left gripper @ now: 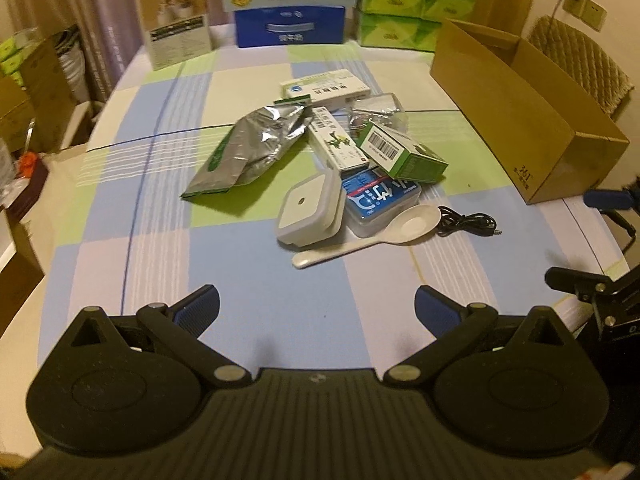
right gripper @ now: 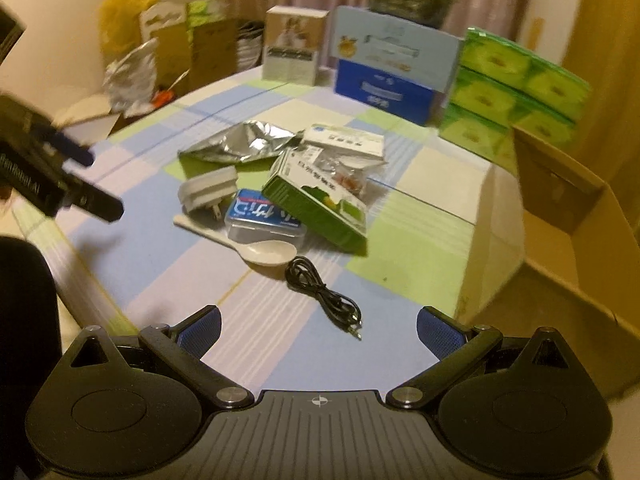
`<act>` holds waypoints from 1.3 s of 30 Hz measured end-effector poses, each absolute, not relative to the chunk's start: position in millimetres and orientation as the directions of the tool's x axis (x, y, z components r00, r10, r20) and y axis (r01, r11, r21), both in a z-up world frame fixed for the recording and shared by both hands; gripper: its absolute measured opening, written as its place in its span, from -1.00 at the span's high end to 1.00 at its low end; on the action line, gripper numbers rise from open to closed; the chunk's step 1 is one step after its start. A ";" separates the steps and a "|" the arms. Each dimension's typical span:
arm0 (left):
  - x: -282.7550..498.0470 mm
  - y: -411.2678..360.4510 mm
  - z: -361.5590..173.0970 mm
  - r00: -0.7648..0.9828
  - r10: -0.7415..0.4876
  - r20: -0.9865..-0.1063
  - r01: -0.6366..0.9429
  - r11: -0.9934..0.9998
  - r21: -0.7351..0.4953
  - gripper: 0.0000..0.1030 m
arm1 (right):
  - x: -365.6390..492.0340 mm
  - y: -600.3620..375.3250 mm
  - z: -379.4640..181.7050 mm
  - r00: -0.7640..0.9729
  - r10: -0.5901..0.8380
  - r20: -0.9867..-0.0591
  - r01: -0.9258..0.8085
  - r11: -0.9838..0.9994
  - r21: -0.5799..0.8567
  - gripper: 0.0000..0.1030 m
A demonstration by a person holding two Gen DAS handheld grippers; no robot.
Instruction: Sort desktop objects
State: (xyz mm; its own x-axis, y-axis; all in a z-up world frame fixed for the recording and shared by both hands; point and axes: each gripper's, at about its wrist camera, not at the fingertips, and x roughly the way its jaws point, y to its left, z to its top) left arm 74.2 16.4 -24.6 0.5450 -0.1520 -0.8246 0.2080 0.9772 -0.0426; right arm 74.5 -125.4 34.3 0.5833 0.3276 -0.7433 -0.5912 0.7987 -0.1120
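Basically nothing's sorted yet, I'd say. The whole pile sits in a heap mid-surface: a crumpled foil bag (left gripper: 248,148), a couple of white medicine boxes (left gripper: 326,88), a green box with a barcode (left gripper: 402,152) leaning on a clear case with a blue label (left gripper: 380,200), a white plug-in night light (left gripper: 312,210), a white spoon (left gripper: 372,234) touching the case, and a coiled black cable (right gripper: 320,294) just beside the spoon's bowl.

The cardboard box (left gripper: 532,108) off to the right is open, and the part of its inside I can see holds nothing, so my guess is that's where stuff goes. Everything's left to do.

The left claw (left gripper: 316,310) is spread wide, nothing in it, hanging back short of the pile. The right claw (right gripper: 318,330) is the same, wide open and empty, with the cable lying just ahead of it, probably the easiest first grab.

Writing-wise: the case label and medicine boxes have Chinese print I can't make out, the cardboard box has something like "361" on its end. Behind the pile stand green tissue packs (left gripper: 416,0) and a blue carton (left gripper: 290,26), labels too blurry. The surface (left gripper: 160,208) wears a blue, green and white checked cloth.
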 end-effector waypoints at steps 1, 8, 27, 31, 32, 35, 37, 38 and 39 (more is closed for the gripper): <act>79.9 17.2 -26.3 0.539 -0.162 -0.827 0.222 0.974 -0.047 -0.98 | 80.5 -123.6 31.5 0.568 0.329 -0.754 -0.608 0.786 -0.114 -0.96; 115.1 22.1 -39.0 0.505 -0.206 -0.838 0.287 0.956 -0.062 -0.98 | 119.5 -109.2 7.9 0.465 0.322 -0.825 -0.710 0.691 -0.131 -0.54; 180.8 29.1 -70.6 0.460 -0.307 -0.833 0.337 0.929 -0.156 -0.86 | 173.7 -95.4 -35.8 0.362 0.304 -0.881 -0.793 0.598 -0.119 0.71; 192.1 31.2 -78.5 0.442 -0.330 -0.834 0.324 0.926 -0.194 -0.81 | 175.0 -100.3 -30.6 0.354 0.305 -0.884 -0.755 0.651 -0.078 0.80; 194.8 31.7 -80.7 0.438 -0.329 -0.837 0.320 0.927 -0.197 -0.79 | 174.8 -100.6 -29.6 0.356 0.299 -0.885 -0.745 0.662 -0.076 0.80; 200.8 32.6 -86.3 0.412 -0.352 -0.840 0.311 0.921 -0.234 -0.70 | 174.7 -101.4 -26.7 0.369 0.290 -0.883 -0.709 0.703 -0.065 0.80; 206.6 34.0 -91.8 0.383 -0.376 -0.844 0.298 0.915 -0.273 -0.63 | 175.0 -102.8 -25.1 0.380 0.283 -0.880 -0.679 0.732 -0.058 0.81; 208.7 34.7 -94.8 0.372 -0.381 -0.846 0.290 0.914 -0.284 -0.56 | 175.0 -103.4 -24.3 0.386 0.280 -0.879 -0.664 0.746 -0.053 0.81; 210.5 35.0 -97.4 0.363 -0.383 -0.850 0.285 0.914 -0.290 -0.47 | 173.7 -104.9 -23.4 0.390 0.278 -0.878 -0.648 0.760 -0.048 0.81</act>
State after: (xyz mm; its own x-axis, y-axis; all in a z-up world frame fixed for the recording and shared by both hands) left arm 210.5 35.0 -97.4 0.3629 -0.3825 -0.8497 0.2852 0.9137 -0.2895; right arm 173.7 -104.9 -23.4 0.3902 0.2781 -0.8777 -0.6484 0.7598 -0.0476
